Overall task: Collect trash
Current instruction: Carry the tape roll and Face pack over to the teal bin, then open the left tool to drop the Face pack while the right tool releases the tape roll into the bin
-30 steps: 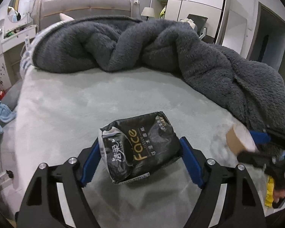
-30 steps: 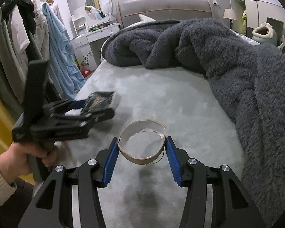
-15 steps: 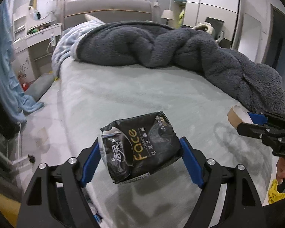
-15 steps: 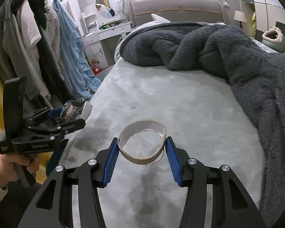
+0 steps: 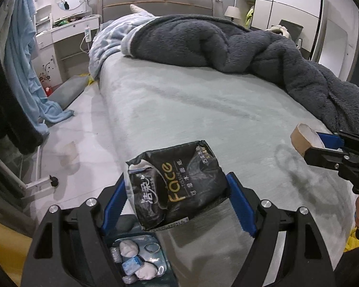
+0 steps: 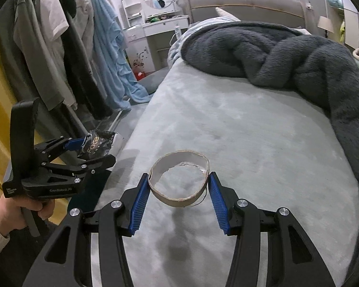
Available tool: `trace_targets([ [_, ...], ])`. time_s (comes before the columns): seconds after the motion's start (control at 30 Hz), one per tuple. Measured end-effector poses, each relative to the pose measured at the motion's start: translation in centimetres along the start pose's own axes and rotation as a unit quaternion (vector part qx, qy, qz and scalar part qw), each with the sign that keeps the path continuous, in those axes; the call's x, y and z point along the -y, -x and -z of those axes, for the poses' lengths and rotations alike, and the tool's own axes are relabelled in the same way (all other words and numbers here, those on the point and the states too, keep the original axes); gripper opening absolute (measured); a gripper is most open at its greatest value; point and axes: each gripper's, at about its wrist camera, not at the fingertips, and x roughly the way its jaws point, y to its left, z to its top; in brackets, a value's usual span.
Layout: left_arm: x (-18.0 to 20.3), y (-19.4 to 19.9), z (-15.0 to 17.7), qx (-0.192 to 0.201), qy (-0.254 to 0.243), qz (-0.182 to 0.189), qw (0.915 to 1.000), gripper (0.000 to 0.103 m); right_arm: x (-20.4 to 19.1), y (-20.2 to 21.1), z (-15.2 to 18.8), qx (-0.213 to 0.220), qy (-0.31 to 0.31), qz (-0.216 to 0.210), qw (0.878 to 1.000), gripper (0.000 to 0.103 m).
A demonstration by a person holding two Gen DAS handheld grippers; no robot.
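Note:
My left gripper [image 5: 177, 189] is shut on a black tissue pack [image 5: 174, 181] printed "Face", held in the air over the bed's left edge. Right below it, beside the bed, a dark bin [image 5: 136, 258] shows with white wads and wrappers inside. My right gripper [image 6: 177, 181] is shut on an empty cardboard tape ring [image 6: 179, 178], squeezed slightly oval, held above the grey bed sheet [image 6: 239, 131]. The right wrist view shows the left gripper [image 6: 83, 153] with the tissue pack [image 6: 98, 144] at the left; the left wrist view shows the tape ring [image 5: 304, 138] at the right edge.
A dark fluffy blanket [image 5: 227, 43] is heaped across the head and right side of the bed. Clothes [image 6: 59, 47] hang on a rack left of the bed. A white dresser [image 5: 67, 33] with a round mirror stands by the headboard. A hand [image 6: 16, 210] grips the left gripper's handle.
Both grippers have moved left across the bed with their loads. The tissue pack now hangs over the bed's left edge, and the bin has come into view beneath it.

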Motion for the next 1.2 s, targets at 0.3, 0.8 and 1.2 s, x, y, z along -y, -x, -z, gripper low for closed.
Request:
trace_targets([
  [0.3,-3.6,-0.5,1.8,-0.051,0.018,-0.013,0.9985,0.081,-3.5,-1.6,-1.7,-0.004,0.012,-0.024,1.0,0.051],
  [0.8,-9.4,-2.1,5.7,-0.16,0.044,-0.029,0.9857,0.081,-12.2,-6.7,-3.2,-0.047,0.07,-0.069,0.994,0.051],
  [1.2,-14.6,-1.8,9.3,-0.235,0.085,-0.027,0.9679,0.083,-18.4,-11.3,-3.5,-0.086,0.109,-0.08,0.987,0.051],
])
